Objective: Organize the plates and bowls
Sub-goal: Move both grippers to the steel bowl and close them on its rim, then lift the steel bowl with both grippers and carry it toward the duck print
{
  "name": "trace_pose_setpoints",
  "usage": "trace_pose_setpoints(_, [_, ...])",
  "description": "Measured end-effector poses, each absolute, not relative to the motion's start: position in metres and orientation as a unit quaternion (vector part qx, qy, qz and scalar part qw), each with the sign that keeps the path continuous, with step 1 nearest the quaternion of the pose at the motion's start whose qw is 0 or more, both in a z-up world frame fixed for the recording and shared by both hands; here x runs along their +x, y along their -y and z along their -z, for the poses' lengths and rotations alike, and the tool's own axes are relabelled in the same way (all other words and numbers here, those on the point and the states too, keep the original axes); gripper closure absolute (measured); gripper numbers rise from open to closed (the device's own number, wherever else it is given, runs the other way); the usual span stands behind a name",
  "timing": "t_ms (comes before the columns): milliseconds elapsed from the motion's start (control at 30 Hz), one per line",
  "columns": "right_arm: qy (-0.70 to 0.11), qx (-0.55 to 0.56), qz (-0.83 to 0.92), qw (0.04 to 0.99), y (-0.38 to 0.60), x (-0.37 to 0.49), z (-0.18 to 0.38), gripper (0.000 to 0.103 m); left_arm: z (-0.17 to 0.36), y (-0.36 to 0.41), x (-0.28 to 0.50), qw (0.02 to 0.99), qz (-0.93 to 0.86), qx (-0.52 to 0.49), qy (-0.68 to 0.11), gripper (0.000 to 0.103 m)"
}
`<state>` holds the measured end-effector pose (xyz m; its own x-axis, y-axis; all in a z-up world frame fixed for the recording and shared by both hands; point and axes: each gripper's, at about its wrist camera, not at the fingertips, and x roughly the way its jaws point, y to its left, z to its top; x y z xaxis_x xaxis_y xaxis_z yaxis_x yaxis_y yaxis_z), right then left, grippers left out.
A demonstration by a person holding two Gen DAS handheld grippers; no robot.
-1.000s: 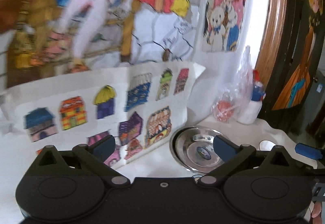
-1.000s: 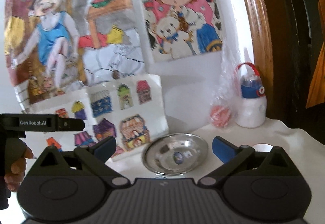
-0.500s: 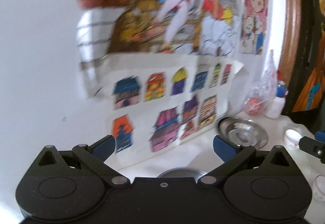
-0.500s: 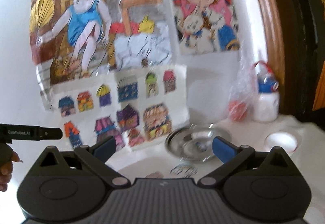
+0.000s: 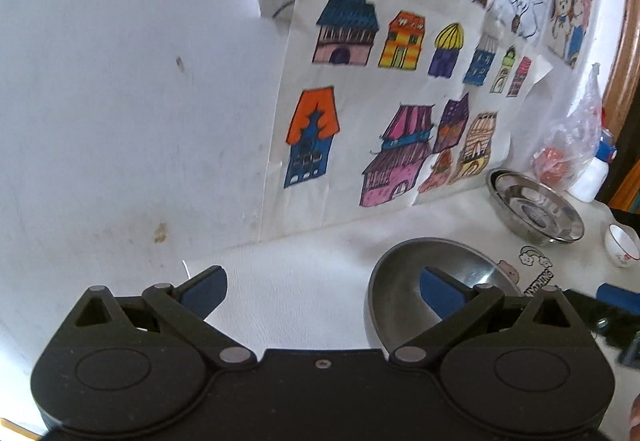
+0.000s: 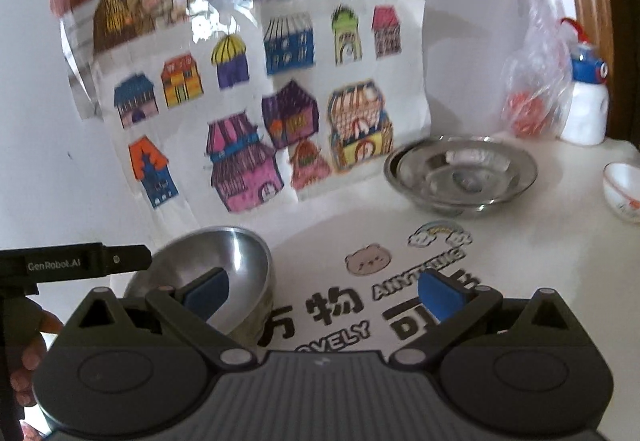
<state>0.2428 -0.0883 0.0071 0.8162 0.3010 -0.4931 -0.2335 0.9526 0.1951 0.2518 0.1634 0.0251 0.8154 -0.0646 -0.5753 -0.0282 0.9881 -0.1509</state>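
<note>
The steel bowl [image 5: 436, 281] sits on the white table [image 5: 304, 281], its rim just ahead of the left gripper [image 5: 320, 287], right of centre; both jaws gape wide, empty. The right gripper [image 6: 324, 291], equally wide, has it leftward. A shallow steel dish [image 6: 460, 173] lies well beyond.

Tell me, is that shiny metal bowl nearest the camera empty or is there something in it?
Empty, as far as shows. The metal bowl stands upright on the white tablecloth, and its visible inside is bare steel; the gripper bodies hide its near part.
</note>
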Motion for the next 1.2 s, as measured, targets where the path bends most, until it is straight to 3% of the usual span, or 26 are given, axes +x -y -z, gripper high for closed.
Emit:
trace_pose_setpoints(200, [-0.291, 0.049, -0.145, 0.944, 0.076, 0.255, 0.001, 0.001, -0.014, -0.155, 0.259, 0.945, 0.002, -0.05, -0.322, 0.001])
trace_pose_setpoints(333, [-0.301, 0.052, -0.147, 0.941, 0.075, 0.258, 0.003, 0.01, -0.011, -0.152, 0.265, 0.944, 0.008, -0.046, -0.328, 0.003])
trace_pose_setpoints(467, [-0.309, 0.059, -0.15, 0.937, 0.075, 0.262, 0.002, 0.015, -0.011, -0.149, 0.271, 0.941, 0.021, -0.047, -0.334, 0.011])
trace_pose_setpoints(633, [-0.319, 0.063, -0.157, 0.932, 0.074, 0.263, 0.002, 0.028, -0.012, -0.143, 0.272, 0.94, 0.034, -0.042, -0.337, 0.02])
trace_pose_setpoints(700, [-0.321, 0.07, -0.165, 0.93, 0.076, 0.263, 0.001, 0.033, -0.011, -0.141, 0.271, 0.939, 0.04, -0.043, -0.339, 0.026])
trace_pose_setpoints(833, [-0.326, 0.081, -0.181, 0.924, 0.076, 0.26, -0.004, 0.054, -0.01, -0.138, 0.27, 0.936, 0.052, -0.047, -0.346, 0.04])
trace_pose_setpoints(1000, [-0.342, 0.117, -0.212, 0.908, 0.081, 0.257, -0.009, 0.075, -0.005, -0.138, 0.27, 0.93, 0.061, -0.054, -0.359, 0.071])
trace_pose_setpoints(1133, [-0.35, 0.132, -0.211, 0.903, 0.09, 0.251, -0.009, 0.077, -0.003, -0.137, 0.266, 0.925, 0.069, -0.077, -0.366, 0.086])
trace_pose_setpoints(1200, [-0.353, 0.14, -0.212, 0.9, 0.1, 0.243, -0.008, 0.077, -0.004, -0.131, 0.262, 0.924, 0.071, -0.076, -0.368, 0.088])
